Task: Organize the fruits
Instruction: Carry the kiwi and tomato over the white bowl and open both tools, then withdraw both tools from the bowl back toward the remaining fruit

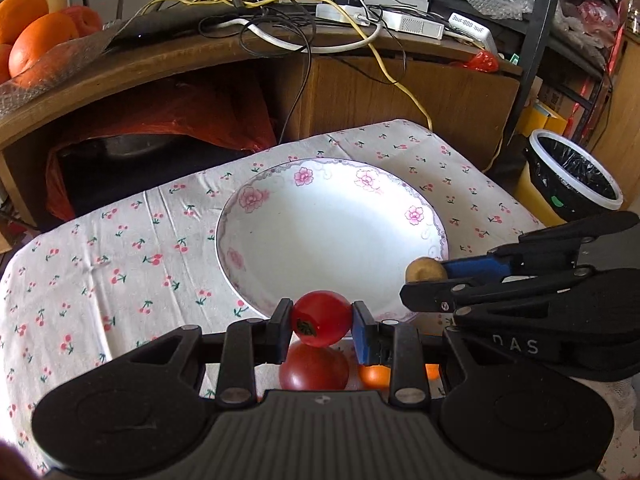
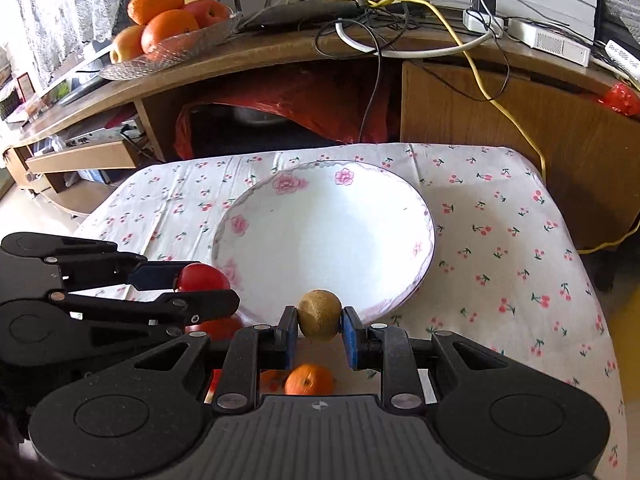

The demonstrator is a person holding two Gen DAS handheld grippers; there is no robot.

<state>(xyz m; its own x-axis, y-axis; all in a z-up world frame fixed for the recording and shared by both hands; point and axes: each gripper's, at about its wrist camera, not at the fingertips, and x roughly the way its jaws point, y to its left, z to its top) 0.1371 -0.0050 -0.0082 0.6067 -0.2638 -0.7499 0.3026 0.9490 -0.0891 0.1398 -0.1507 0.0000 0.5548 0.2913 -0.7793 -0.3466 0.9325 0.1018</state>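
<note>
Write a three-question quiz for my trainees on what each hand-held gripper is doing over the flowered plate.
1. True or false: the plate already holds fruit.
2. Which fruit is in the left hand-held gripper: A) red tomato B) orange C) kiwi?
3. Fill in: the right hand-held gripper grips a brown ____.

Key: 1 false, the plate is bare. 2 A. 3 kiwi; a second tomato and an orange sit on the tablecloth below.

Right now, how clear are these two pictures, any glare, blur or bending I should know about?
Left wrist view: fisheye bends the brown wooden desk edge into an arc; daylight glares on the white flowered plate; the red tomato in the left gripper is sharp. Right wrist view: same bending; the small orange fruit beneath the right gripper looks blurred; the brown round fruit is sharp.
</note>
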